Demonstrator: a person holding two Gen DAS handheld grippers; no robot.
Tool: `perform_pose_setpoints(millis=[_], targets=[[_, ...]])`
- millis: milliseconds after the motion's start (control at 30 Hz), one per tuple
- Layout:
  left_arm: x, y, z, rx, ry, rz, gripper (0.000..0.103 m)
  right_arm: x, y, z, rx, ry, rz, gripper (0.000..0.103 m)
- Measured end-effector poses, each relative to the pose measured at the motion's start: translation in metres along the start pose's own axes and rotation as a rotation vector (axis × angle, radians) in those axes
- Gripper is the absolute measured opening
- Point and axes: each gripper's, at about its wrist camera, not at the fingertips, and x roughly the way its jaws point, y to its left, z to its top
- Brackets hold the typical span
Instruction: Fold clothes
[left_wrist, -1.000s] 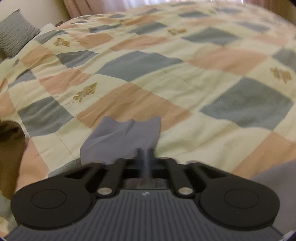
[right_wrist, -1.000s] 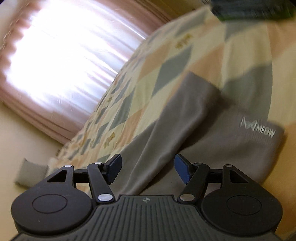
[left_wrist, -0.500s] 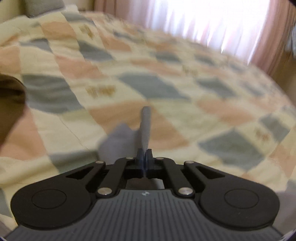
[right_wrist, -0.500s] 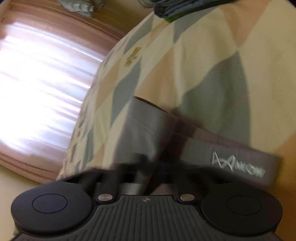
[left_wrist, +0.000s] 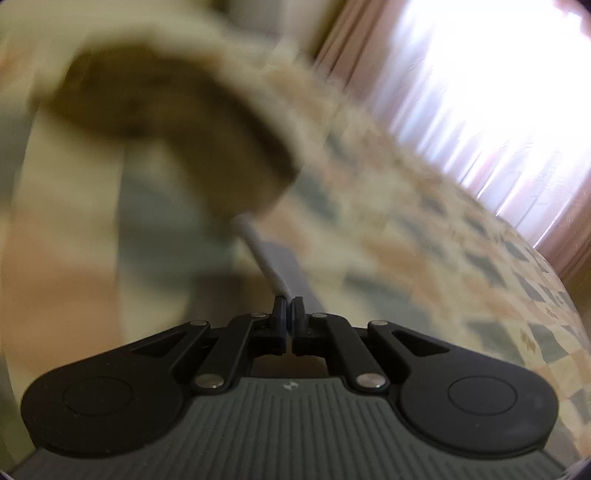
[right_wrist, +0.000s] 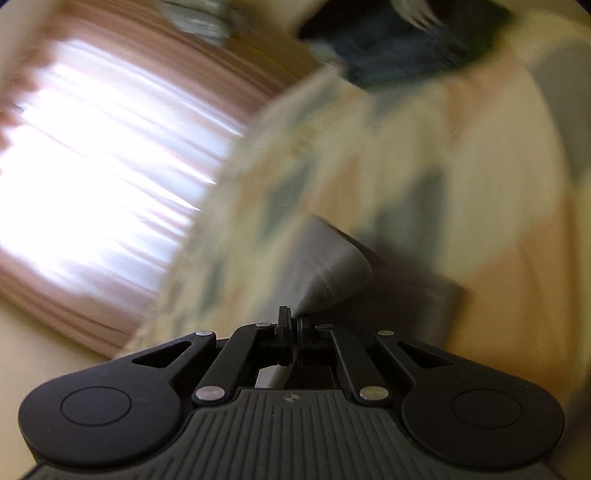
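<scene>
Gripping a thin edge of the grey garment (left_wrist: 275, 267), the left gripper (left_wrist: 289, 308) has its jaws pressed together on the cloth, which runs as a taut pale strip up and away from the fingertips. The view is heavily blurred. Under the strip lies the quilt (left_wrist: 443, 258), checked in cream, peach and grey-blue. A brown shape (left_wrist: 177, 122) fills the upper left above the quilt; what it is cannot be told. Curtains (left_wrist: 480, 92), pink and brightly backlit, stand beyond the far edge of the quilt at the upper right.

The right gripper (right_wrist: 291, 319) is likewise clamped on the garment (right_wrist: 332, 269): a bunched grey fold rises from between its pads, and a pale end of cloth shows behind them, inside the gripper frame. From that fold the rest of the garment spreads to the right, lying on the quilt (right_wrist: 498, 184). A dark blue pile (right_wrist: 399, 40) sits at the far end of the quilt, at the top of the view, too blurred to identify. Backlit curtains (right_wrist: 110, 147) fill the left side, beyond the quilt's edge.
</scene>
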Motion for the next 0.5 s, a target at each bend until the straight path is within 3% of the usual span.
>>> perform_pose_setpoints(millis=[67, 200, 267, 333, 367, 433, 467, 500], targets=[[0.012, 0.023, -0.019, -0.089, 0.057, -0.002, 0.001, 0.009, -0.016, -0.006, 0.028, 0.028, -0.061, 0.004], [0.013, 0.046, -0.025, -0.259, 0.018, -0.108, 0.005, 0.016, -0.025, -0.013, 0.045, 0.043, -0.083, 0.013], [0.018, 0.046, -0.018, -0.281, 0.01, -0.116, 0.014, 0.017, -0.022, -0.012, 0.025, 0.033, -0.088, 0.016], [0.023, 0.047, -0.011, -0.3, 0.003, -0.121, 0.013, 0.019, -0.018, -0.013, 0.014, 0.028, -0.093, 0.017], [0.026, 0.046, -0.008, -0.307, 0.008, -0.123, 0.002, 0.02, -0.016, -0.013, 0.01, 0.026, -0.095, 0.017], [0.022, 0.044, -0.003, -0.288, -0.021, -0.134, 0.0, 0.023, -0.013, -0.012, 0.001, 0.025, -0.097, 0.016], [0.017, 0.041, 0.0, -0.266, -0.045, -0.132, 0.0, 0.023, -0.011, -0.011, -0.012, 0.023, -0.095, 0.006], [0.008, 0.036, 0.001, -0.237, -0.085, -0.14, 0.0, 0.024, -0.009, -0.011, -0.025, 0.021, -0.093, 0.006]])
